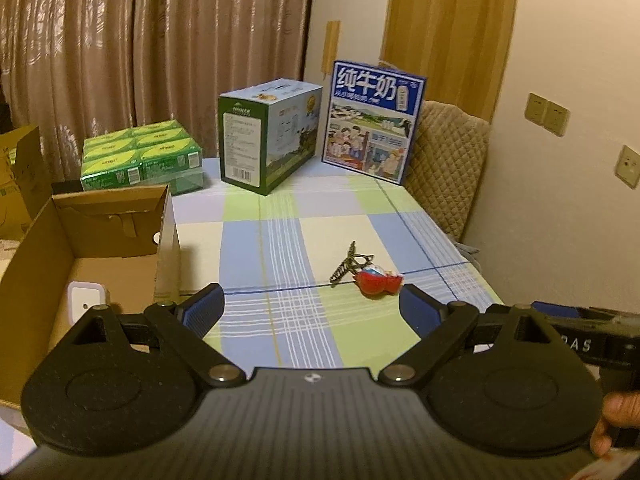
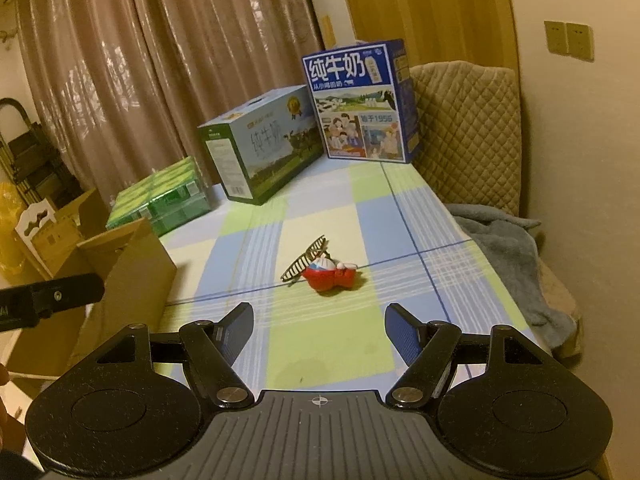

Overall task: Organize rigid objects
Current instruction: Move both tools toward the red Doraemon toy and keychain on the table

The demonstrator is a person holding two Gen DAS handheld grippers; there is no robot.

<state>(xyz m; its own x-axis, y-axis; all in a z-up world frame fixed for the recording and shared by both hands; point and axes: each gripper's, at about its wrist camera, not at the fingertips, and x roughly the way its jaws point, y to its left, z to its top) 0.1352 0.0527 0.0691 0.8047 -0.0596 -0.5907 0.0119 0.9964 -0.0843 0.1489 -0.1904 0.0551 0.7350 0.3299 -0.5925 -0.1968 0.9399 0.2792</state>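
Observation:
A small red toy figure (image 1: 378, 283) (image 2: 332, 275) lies on its side on the checked tablecloth, touching a dark metal hair clip (image 1: 350, 264) (image 2: 305, 261). Both rest a short way ahead of the grippers. My left gripper (image 1: 313, 309) is open with nothing between its blue pads; the toy sits just beyond its right finger. My right gripper (image 2: 320, 330) is open and empty too, with the toy straight ahead of it. An open cardboard box (image 1: 116, 216) (image 2: 132, 264) stands at the left; a white plug-like device (image 1: 86, 300) lies inside it.
At the table's far end stand a green pack of cartons (image 1: 142, 156), a green-and-blue milk case (image 1: 268, 136) and a blue milk case (image 1: 374, 120). A quilted chair back (image 1: 448, 160) and a grey blanket (image 2: 516, 256) border the right edge. Curtains hang behind.

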